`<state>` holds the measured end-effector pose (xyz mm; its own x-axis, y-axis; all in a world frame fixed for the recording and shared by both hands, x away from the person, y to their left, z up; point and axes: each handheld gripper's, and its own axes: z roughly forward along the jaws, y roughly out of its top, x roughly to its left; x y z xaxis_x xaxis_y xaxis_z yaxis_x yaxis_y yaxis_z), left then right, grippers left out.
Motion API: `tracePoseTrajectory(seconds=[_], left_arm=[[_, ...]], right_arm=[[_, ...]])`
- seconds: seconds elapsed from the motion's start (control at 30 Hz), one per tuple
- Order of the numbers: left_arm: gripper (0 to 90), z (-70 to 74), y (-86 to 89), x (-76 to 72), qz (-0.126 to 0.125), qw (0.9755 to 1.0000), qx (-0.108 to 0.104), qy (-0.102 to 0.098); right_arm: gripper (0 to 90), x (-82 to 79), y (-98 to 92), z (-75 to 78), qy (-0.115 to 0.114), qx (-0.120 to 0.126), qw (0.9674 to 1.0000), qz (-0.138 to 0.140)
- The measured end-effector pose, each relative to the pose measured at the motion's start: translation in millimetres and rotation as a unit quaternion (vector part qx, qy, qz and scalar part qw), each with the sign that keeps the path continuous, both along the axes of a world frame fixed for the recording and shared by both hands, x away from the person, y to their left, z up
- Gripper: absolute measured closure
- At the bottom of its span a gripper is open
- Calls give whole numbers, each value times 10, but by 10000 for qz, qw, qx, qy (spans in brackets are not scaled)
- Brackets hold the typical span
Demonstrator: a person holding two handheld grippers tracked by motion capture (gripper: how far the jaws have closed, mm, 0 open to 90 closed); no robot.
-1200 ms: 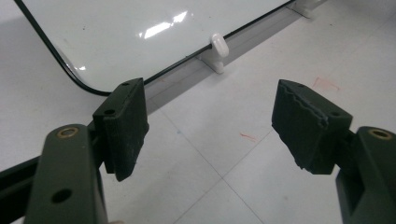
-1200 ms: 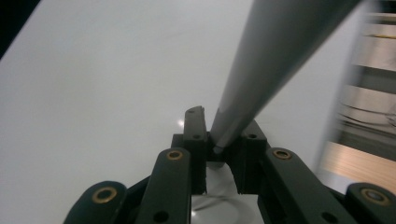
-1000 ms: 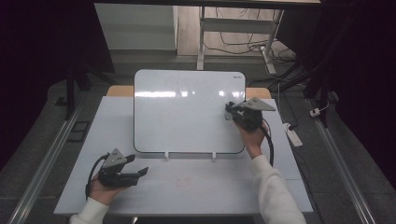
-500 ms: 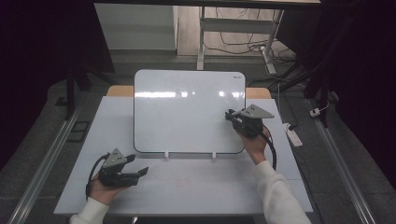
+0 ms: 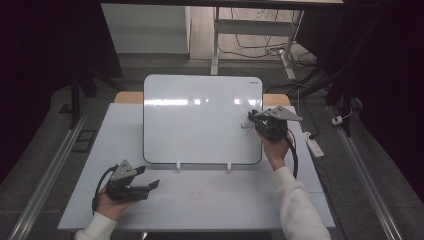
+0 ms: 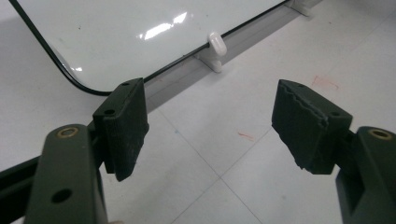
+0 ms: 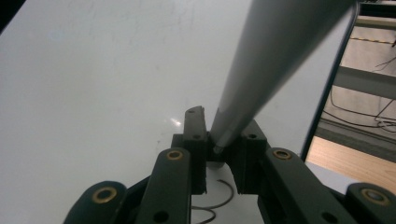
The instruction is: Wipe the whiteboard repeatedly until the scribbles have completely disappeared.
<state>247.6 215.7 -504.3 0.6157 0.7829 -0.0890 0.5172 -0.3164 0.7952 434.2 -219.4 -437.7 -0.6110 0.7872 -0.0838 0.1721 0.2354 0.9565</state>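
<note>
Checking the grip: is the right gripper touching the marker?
Touching. The right gripper view shows the right gripper with its jaws closed on the grey marker.

- Whiteboard (image 5: pixel 200 120): glossy white, thin black rim, white clips at its foot.
- Desk (image 5: pixel 225 195): pale grey-white with faint red smudges.
- Both hand-held grippers: black, brass-coloured rivets.
- Marker (image 7: pixel 275 56): light grey.
- Squiggle (image 7: pixel 212 203) on board: black.

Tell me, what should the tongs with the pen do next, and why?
Probably keep drawing the line a little farther. The right tongs are shut on the marker, its tip at the whiteboard, and the dark squiggle beside it looks unfinished. The left tongs rest open.
</note>
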Motion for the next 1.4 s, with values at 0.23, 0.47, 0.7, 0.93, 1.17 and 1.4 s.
tracePoseTrajectory(seconds=[0.23, 0.47, 0.7, 0.93, 1.17, 1.4], left_arm=[[277, 2, 0, -8, -6, 10000, 6, -4], [277, -6, -3, 3, -2, 10000, 16, 19], [277, -6, -1, 8, 3, 10000, 13, 21], [277, -3, 3, 13, 6, 10000, 8, 21], [278, 7, 5, -6, 8, 10000, -4, -14], [277, -3, -17, -2, -31, 10000, 33, 13]], right_arm=[[780, -46, 33, -53, 72, 40, 9999, 146], [780, -124, 89, -121, -8, -173, 9994, 307], [781, -216, 187, -179, -48, -563, 9968, 560], [780, -238, 118, -191, -57, -494, 9977, 460], [781, -121, -146, -108, 22, 117, 9999, -48], [780, -48, -204, -48, -3, 172, 9997, -183]])
